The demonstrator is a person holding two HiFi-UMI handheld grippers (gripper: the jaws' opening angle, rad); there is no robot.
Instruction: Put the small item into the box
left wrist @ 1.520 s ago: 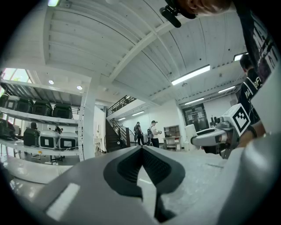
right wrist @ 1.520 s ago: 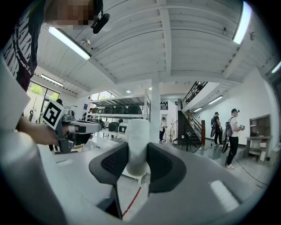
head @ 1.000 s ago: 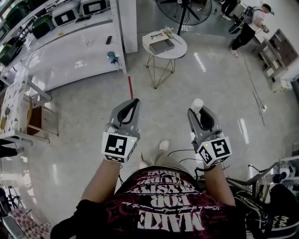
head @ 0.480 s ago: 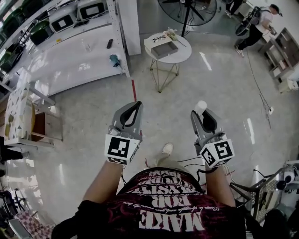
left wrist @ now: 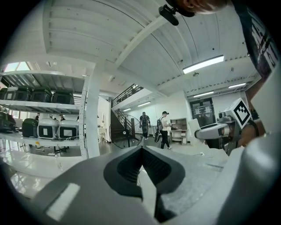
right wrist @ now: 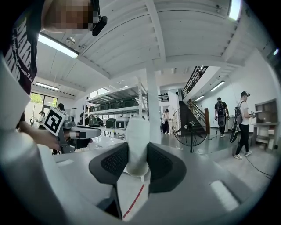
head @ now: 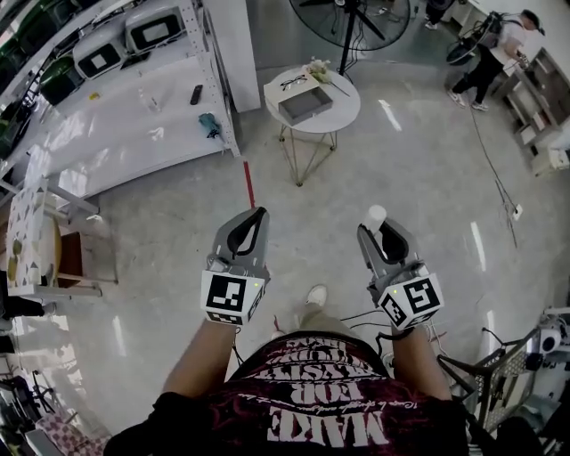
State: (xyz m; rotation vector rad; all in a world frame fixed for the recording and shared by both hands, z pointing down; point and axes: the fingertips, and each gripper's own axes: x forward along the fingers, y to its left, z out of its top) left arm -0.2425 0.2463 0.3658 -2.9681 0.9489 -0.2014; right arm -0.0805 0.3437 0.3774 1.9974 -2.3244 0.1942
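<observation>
My right gripper [head: 378,224] is shut on a small white cylinder-shaped item [head: 375,216], which stands up between the pads in the right gripper view [right wrist: 137,147]. My left gripper [head: 257,215] is shut with nothing in it; its tips meet in the left gripper view [left wrist: 141,147]. Both are held out at waist height above the floor. The grey box [head: 305,104] lies open on a round white side table [head: 343,111] well ahead of both grippers, beside a pair of glasses [head: 297,81].
A long white shelving bench [head: 116,125] with microwaves runs along the left. A standing fan [head: 349,18] is behind the table, a person [head: 497,49] stands far right, a red line [head: 248,178] marks the floor, and cables and a cart [head: 499,370] lie at right.
The view has shifted a little as the person walks toward the round table; both grippers keep their pose, the right still shut on the white item.
</observation>
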